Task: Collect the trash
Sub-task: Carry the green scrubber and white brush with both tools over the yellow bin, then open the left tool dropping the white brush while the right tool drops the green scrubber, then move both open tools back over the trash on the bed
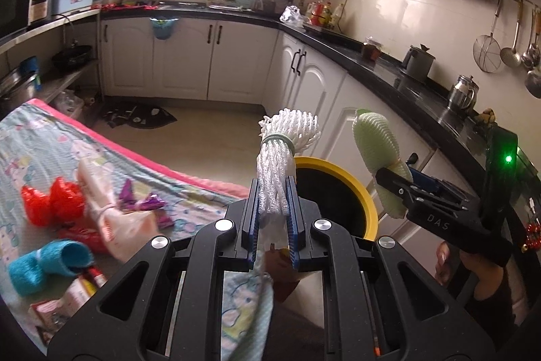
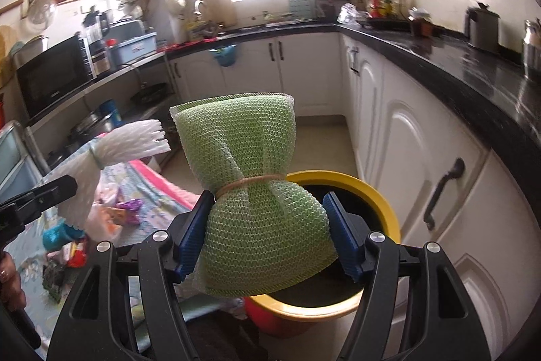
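My left gripper [image 1: 273, 195] is shut on a white foam net sleeve [image 1: 287, 137], tied with a band, held upright near the yellow-rimmed bin [image 1: 368, 195]. My right gripper [image 2: 267, 222] is shut on a green foam net sleeve [image 2: 250, 192], tied with a rubber band, and holds it over the bin [image 2: 382, 205]. The green sleeve [image 1: 375, 141] and the right gripper [image 1: 399, 188] also show at the right of the left wrist view. The white sleeve [image 2: 111, 148] shows at the left of the right wrist view.
A patterned cloth [image 1: 50, 144] covers a table with more trash: a red net [image 1: 50, 202], a blue net [image 1: 47, 263], purple wrappers [image 1: 145, 202], a pale bag [image 1: 118, 225]. White cabinets [image 2: 405, 131] under a black counter [image 2: 473, 76] flank the bin.
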`<state>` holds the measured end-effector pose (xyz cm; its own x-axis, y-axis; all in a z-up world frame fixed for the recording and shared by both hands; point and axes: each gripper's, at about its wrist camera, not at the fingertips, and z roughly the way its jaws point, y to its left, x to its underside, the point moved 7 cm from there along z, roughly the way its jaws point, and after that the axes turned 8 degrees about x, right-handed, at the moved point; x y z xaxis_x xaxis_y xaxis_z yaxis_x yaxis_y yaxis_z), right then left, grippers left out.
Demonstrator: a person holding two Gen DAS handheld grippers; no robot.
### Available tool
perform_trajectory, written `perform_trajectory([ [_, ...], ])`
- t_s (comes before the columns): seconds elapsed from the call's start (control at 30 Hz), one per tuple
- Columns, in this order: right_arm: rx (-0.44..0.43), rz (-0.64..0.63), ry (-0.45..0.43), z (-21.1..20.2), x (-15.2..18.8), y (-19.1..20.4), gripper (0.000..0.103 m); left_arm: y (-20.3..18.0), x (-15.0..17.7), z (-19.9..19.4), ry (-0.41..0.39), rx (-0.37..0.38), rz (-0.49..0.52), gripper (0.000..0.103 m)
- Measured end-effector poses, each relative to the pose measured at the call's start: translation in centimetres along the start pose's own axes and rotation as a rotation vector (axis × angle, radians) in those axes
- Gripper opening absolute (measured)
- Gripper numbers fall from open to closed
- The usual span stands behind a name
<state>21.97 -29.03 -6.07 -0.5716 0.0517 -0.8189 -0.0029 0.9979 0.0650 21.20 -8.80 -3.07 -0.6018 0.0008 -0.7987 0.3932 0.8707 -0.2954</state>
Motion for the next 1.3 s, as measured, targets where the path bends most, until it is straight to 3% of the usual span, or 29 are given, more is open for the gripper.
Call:
perform_trajectory([
  [0.5, 0.124, 0.058, 0.132, 6.7, 4.2, -4.6, 0.066, -2.4, 1.3, 10.3, 0.136, 0.054, 0.002, 0.010],
  [0.6, 0.120, 0.067, 0.147, 8.2, 4.8, -4.9, 0.072, -2.3, 1.7, 12.3, 0.164, 0.058, -0.011, 0.010],
  [0.63, 0.114, 0.066, 0.154, 8.6, 5.1, -4.9, 0.078, -2.2, 1.8, 12.8, 0.167, 0.050, -0.013, 0.013],
  [0.77, 0.145, 0.069, 0.157, 9.3, 5.6, -5.5, 0.086, -1.2, 2.0, 13.6, 0.167, 0.005, -0.031, 0.050],
  [1.03, 0.113, 0.085, 0.140, 8.5, 4.8, -4.7, 0.087, 1.6, 1.6, 10.7, 0.114, -0.083, -0.048, 0.087],
  [1.13, 0.073, 0.062, 0.116, 7.3, 4.3, -3.0, 0.088, 2.7, 1.3, 8.8, 0.079, -0.110, -0.056, 0.092],
  [1.3, 0.004, 0.014, 0.089, 5.4, 3.7, 0.6, 0.090, 4.4, 0.9, 5.5, 0.030, -0.156, -0.056, 0.092],
])
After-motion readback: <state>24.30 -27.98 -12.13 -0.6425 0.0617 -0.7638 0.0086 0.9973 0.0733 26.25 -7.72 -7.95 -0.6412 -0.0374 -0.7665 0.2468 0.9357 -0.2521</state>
